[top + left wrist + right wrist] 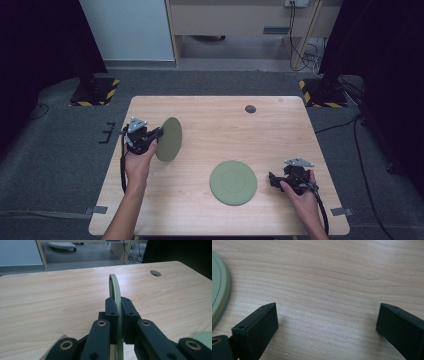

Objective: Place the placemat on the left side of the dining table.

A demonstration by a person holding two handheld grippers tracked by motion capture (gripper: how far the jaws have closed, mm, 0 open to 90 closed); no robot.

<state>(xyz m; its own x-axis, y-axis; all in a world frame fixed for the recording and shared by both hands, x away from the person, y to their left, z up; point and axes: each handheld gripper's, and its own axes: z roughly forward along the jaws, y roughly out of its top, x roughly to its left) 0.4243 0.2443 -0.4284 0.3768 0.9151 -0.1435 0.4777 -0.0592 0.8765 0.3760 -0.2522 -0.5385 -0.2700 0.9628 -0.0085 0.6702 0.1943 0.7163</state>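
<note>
Two green plates: we see one flat plate [233, 182] on the table [210, 115], one held plate [169, 139] lifted on edge, left gripper [159, 134] clamped on its rim. Right gripper [271, 179] empty, jaws spread wide. Plates look stiff, light, probably slick; rim is the place to pinch.

Two matte olive-green round plates here, same look, both plain with a faint raised ring inside the rim. One plate [233, 182] lies flat on the wooden table [215, 125], a bit right of centre and close to the near edge. The other plate [169, 139] is up off the table on its edge, tilted, pinched at the rim by the left gripper [150, 137] over the left side.
</note>
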